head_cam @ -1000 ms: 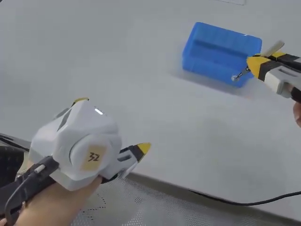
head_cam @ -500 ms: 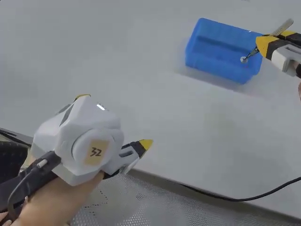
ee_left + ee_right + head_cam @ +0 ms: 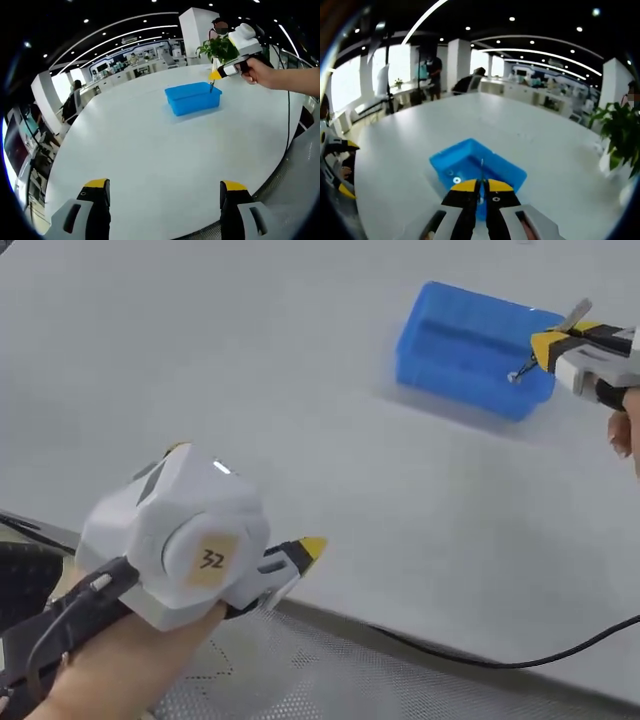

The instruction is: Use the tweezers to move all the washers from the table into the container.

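Ahead of the left hand-held gripper (image 3: 162, 186), whose jaws stood wide apart, the broad white surface (image 3: 140, 145) lay open as far as the blue rectangular plastic container (image 3: 192, 98), the one obstacle on that path. The right hand-held gripper (image 3: 535, 350), clamped on thin metal tweezers (image 3: 481, 172), hung just above the container's rim. A thin black cable (image 3: 490, 664) crossed the surface's edge to the left hand-held gripper's right.

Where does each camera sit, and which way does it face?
Head view: on the headset, looking down at the table; left gripper in a hand, right gripper holding tweezers over the container.
Left gripper view: on the left gripper, facing across the table to the container; own open jaws at bottom.
Right gripper view: on the right gripper, looking down into the container; own jaws shut on the tweezers.
Shared: the container.
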{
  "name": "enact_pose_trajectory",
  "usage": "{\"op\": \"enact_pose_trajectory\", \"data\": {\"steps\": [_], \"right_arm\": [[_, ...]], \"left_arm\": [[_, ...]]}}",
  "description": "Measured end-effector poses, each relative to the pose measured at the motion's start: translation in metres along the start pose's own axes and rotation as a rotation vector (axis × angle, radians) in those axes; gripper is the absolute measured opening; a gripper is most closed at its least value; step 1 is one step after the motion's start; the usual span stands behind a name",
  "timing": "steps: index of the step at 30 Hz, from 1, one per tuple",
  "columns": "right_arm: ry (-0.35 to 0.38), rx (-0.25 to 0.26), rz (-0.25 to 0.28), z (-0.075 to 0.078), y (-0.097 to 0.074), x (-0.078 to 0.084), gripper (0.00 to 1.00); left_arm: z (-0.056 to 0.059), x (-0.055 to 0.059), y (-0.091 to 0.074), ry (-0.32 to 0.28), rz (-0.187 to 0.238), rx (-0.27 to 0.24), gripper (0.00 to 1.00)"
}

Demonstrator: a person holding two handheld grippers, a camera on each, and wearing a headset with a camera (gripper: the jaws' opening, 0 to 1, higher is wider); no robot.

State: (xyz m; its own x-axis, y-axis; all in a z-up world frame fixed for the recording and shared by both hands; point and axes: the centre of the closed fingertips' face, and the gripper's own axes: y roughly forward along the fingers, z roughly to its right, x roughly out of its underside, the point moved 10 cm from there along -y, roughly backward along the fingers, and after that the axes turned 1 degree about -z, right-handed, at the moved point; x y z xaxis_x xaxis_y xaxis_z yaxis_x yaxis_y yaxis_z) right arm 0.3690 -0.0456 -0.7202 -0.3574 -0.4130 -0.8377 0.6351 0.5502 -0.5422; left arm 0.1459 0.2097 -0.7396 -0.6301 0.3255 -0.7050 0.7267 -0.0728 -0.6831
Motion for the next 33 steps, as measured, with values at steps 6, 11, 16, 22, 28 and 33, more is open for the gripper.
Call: {"op": "enact_pose_trajectory", "data": {"steps": [6,11,16,22,28,33], "right_arm": [[0.001,-0.002,-0.030,-0.001,0.006,0.008,0.02],[0.003,-0.003,-0.059,0.001,0.010,0.014,0.02],[0.005,-0.010,-0.046,0.004,0.015,0.017,0.02],[0.050,-0.018,-0.074,0.008,0.016,0.014,0.03],[0.071,-0.009,0.000,0.006,0.002,-0.004,0.03],[0.012,-0.003,0.067,0.000,-0.022,-0.020,0.03]], "left_arm": [[0.002,0.000,0.001,0.017,-0.011,0.019,0.92],[0.002,0.001,0.002,0.012,-0.024,0.023,0.91],[0.003,0.001,0.002,0.023,-0.030,0.033,0.86],[0.003,0.000,0.002,0.015,-0.030,0.046,0.83],[0.002,-0.010,-0.005,-0.049,0.030,0.109,0.69],[-0.004,-0.039,-0.012,-0.073,0.126,0.166,0.58]]}}
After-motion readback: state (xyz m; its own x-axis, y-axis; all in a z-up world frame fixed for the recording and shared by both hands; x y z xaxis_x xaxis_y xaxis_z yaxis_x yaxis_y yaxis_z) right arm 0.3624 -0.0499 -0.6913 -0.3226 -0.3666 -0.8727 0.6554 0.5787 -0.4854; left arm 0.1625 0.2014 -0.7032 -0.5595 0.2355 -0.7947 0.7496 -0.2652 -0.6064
